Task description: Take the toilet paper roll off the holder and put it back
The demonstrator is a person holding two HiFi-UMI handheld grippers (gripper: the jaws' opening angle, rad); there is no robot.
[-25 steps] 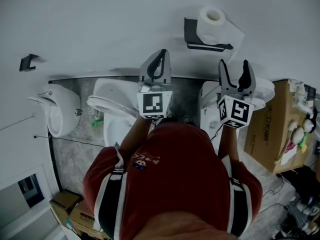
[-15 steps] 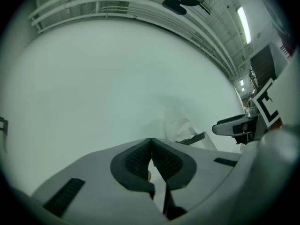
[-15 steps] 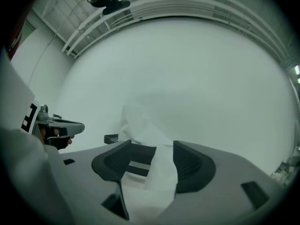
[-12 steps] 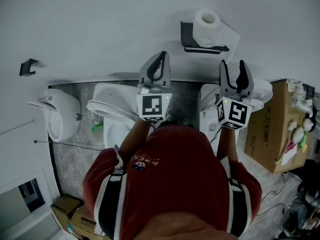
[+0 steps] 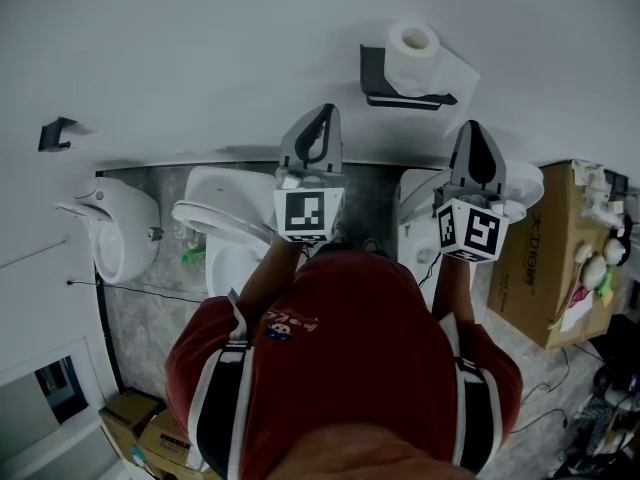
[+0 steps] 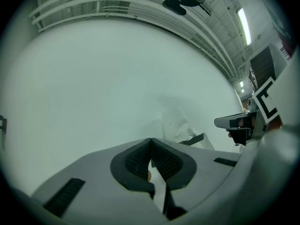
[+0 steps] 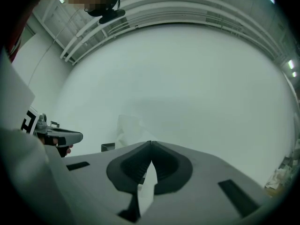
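The toilet paper roll [image 5: 413, 53] is up on its black holder [image 5: 378, 73] on the far wall, with a loose sheet hanging off to the right. It's probably light and squishy, so I'd pinch the sides gently and skip the tail, since that'd just unroll. Left gripper [image 5: 322, 108] is closed on nothing. Right gripper [image 5: 475, 126] just snapped closed, with nothing between its 2 jaws either.

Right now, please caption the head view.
Left gripper shut, right gripper just closed empty, both facing the toilet paper roll on its holder.
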